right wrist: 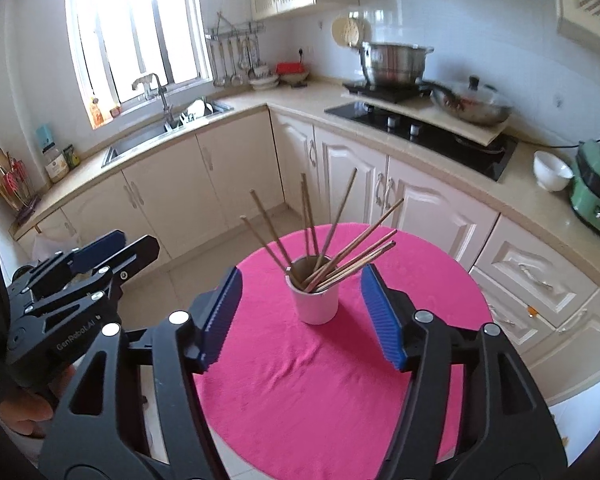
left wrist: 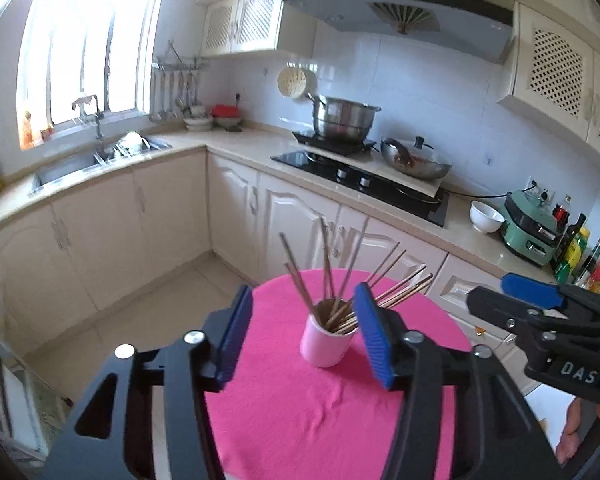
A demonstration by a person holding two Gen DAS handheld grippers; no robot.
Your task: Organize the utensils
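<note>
Left wrist view looks across a kitchen with a long counter (left wrist: 228, 148) and a stove (left wrist: 364, 180), toward a round table under a pink cloth (left wrist: 320, 408). On the cloth stands a pink cup (left wrist: 326, 344), upright, with a bundle of chopsticks (left wrist: 336, 280) fanning out of its mouth. The left gripper (left wrist: 304, 340) points down at the cup from above and behind, its blue pads wide apart on either side of it in the picture, clear of it and empty. The right gripper (left wrist: 496, 292) reaches in from the right edge, tilted downward. In the right wrist view its own blue fingers (right wrist: 220, 320) also stand apart, nothing between them, the cup ahead of them. A bare hand (right wrist: 24, 412) grips the left tool's handle.
</note>
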